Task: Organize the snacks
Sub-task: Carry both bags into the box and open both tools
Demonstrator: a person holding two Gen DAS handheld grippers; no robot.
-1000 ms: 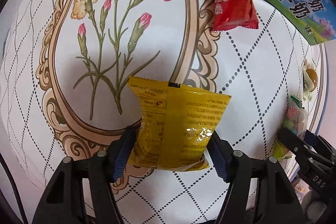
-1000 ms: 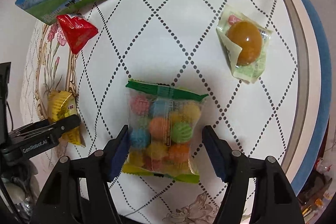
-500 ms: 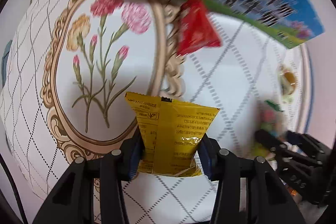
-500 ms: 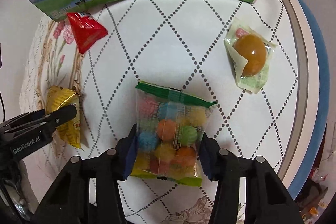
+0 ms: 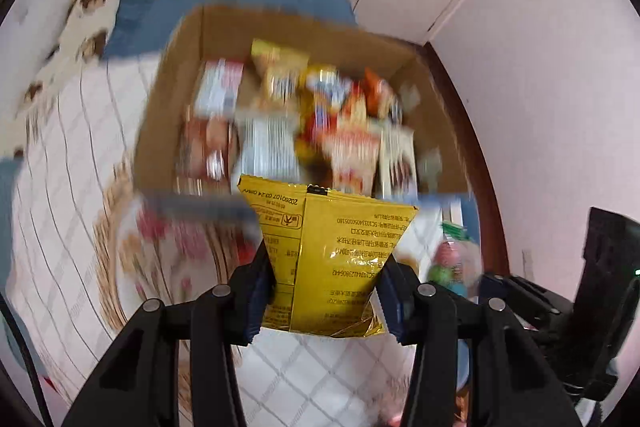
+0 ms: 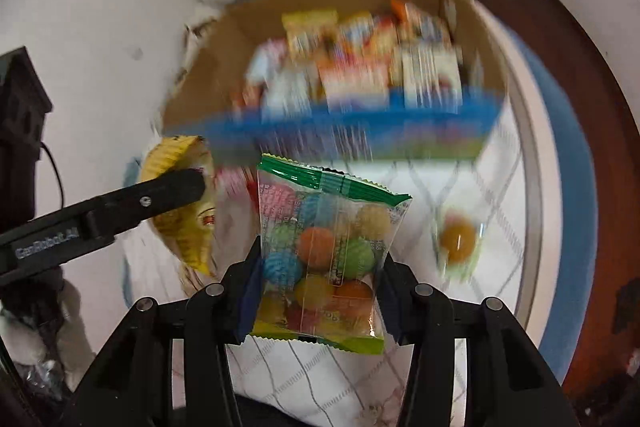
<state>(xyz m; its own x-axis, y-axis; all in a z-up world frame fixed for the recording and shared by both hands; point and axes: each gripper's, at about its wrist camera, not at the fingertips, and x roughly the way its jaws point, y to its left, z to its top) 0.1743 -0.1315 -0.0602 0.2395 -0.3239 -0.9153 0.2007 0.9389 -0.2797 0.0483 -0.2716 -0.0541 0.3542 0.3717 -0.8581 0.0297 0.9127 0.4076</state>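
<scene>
At 12 o'clock from both tools sits the open cardboard box of snacks (image 5: 216,39). Left tool (image 5: 326,291) is clamped on the upright yellow foil packet (image 5: 332,259); right tool (image 6: 318,291) pinches the clear bag of coloured candy balls (image 6: 324,259). Left looks nearer.

Yellow packet (image 5: 332,259) with dark print is sitting between the black jaws with blue pads, left side. The clear bag (image 6: 320,259) in the other jaws is showing off pink, blue, green, orange and yellow balls, with a green striped top edge and lime bottom. Beyond both jaws a brown cardboard box (image 5: 208,27) is glowing with blurry red, orange, yellow and white wrappers. Under the jaws, the white cloth (image 6: 500,163) is wearing a grey diamond grid.
</scene>
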